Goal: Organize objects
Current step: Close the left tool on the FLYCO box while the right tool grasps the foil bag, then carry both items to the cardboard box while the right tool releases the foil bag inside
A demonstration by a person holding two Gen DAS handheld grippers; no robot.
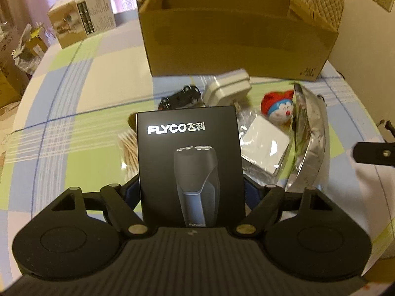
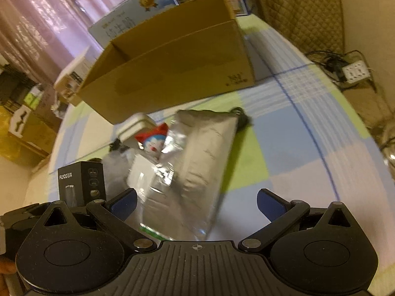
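My left gripper is shut on a black FLYCO shaver box and holds it upright above the table; the box also shows in the right wrist view. Beyond it lie a black toy car, a white plug adapter, a Doraemon toy, a white square box in plastic, cotton swabs and a silver foil bag. My right gripper is open, its jaws on either side of the near end of the foil bag. An open cardboard box stands behind.
The table has a checked blue, green and white cloth. A printed carton sits at the far left. Blue cartons stand behind the cardboard box. A power strip lies off the table to the right.
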